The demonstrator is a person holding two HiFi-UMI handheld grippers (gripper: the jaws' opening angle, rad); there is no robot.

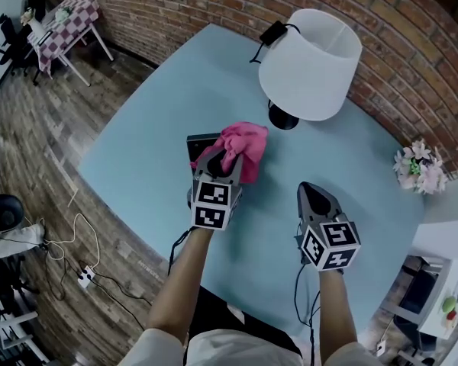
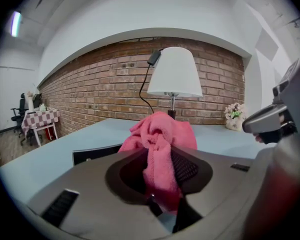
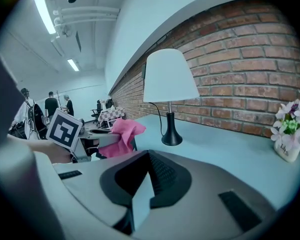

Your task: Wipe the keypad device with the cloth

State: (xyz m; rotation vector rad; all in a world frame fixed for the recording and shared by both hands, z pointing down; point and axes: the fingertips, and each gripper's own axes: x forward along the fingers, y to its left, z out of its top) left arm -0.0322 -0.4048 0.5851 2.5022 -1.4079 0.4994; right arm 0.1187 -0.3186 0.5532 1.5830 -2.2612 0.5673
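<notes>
Left gripper [image 1: 223, 158] pinches cloth [image 1: 246, 145]; right gripper [image 1: 315, 191] seemingly closed.

Pink cloth [image 1: 244, 145], black keypad device [image 1: 200, 141], pale blue worktop [image 1: 156, 132], white lampshade [image 1: 311, 63] over black lamp base [image 1: 281, 118], red-brown brick wall [image 1: 412, 48], brown plank floor [image 1: 30, 132], dark-and-white checked tablecloth [image 1: 69, 23], black-and-white square markers on grey left claw [image 1: 226, 161] and right claw [image 1: 313, 193].

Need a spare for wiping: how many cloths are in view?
1: the pink cloth, clamped in the left gripper over the keypad device. None other shows.
</notes>
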